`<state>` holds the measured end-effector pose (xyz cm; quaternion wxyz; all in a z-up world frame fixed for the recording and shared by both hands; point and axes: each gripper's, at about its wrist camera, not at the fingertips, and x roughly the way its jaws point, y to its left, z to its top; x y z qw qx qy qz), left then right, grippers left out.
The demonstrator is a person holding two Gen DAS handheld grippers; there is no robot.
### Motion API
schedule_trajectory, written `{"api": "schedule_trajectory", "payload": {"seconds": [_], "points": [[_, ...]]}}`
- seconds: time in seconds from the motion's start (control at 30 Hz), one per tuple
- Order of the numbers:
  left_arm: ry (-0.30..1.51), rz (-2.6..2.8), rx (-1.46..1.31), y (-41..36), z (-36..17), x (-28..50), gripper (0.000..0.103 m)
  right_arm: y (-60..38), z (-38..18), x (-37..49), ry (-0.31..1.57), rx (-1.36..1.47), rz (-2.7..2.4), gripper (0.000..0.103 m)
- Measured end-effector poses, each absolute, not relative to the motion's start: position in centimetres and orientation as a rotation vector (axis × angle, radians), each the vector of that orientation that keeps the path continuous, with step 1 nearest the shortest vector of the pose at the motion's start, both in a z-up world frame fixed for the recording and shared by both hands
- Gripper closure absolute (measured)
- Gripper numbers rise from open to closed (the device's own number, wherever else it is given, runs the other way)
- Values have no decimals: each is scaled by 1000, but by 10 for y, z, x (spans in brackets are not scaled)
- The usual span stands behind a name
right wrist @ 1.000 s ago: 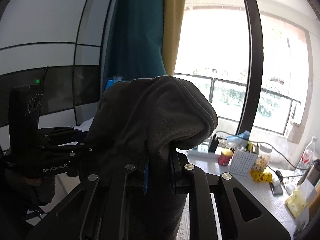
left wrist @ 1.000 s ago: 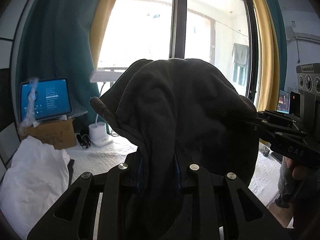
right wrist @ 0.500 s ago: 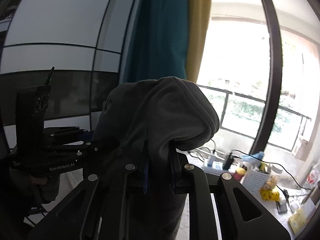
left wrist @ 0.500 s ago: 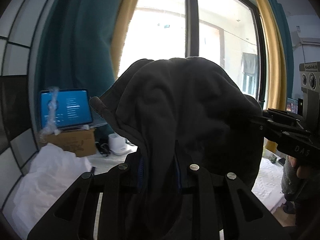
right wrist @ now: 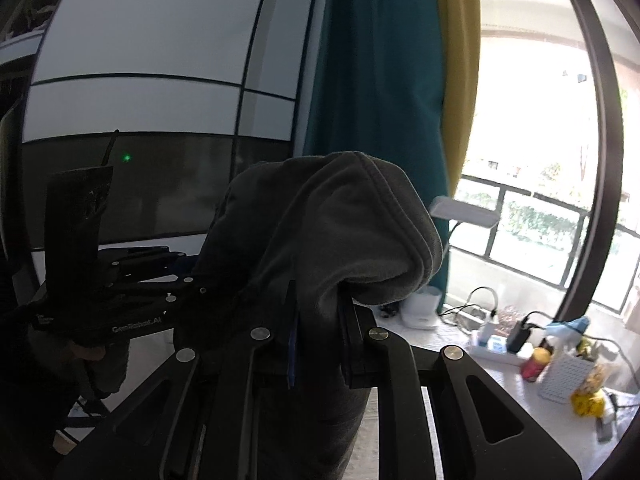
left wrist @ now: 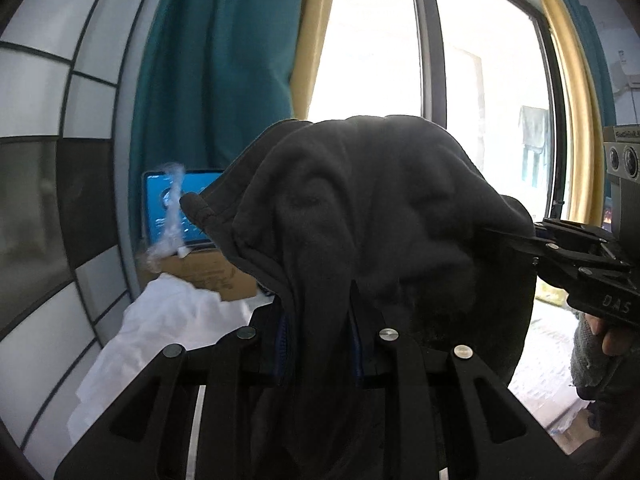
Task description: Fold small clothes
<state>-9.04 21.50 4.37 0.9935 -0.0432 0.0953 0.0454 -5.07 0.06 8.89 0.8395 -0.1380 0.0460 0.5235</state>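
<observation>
A dark grey fleece garment (left wrist: pixel 372 216) hangs in the air between both grippers, bunched over their fingers. My left gripper (left wrist: pixel 320 344) is shut on one edge of it. My right gripper (right wrist: pixel 318 340) is shut on another edge of the same garment (right wrist: pixel 332 236). The right gripper also shows at the right of the left wrist view (left wrist: pixel 580 264), and the left gripper at the left of the right wrist view (right wrist: pixel 128 296). The garment hides both sets of fingertips.
A white cloth (left wrist: pixel 160 336) lies on the bed at lower left, beside a cardboard box (left wrist: pixel 204 276) with a lit tablet (left wrist: pixel 176 204) on it. A desk (right wrist: pixel 460 344) by the window carries a lamp (right wrist: pixel 464 210), power strip, bottles and a white basket (right wrist: pixel 564 376). Teal curtains (left wrist: pixel 212 80) flank the window.
Both grippers have risen and tilted with the garment still clamped; the views swung left, so the wall panels and curtain fill more of each view and the desk items sit lower right.
</observation>
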Motion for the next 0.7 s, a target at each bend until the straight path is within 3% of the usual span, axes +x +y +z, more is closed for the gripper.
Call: {"api": "schedule_trajectory", "payload": {"seconds": [0.7], "points": [[344, 44, -72, 227, 6, -30, 80, 24, 32, 22, 274, -218, 1045, 86]]}}
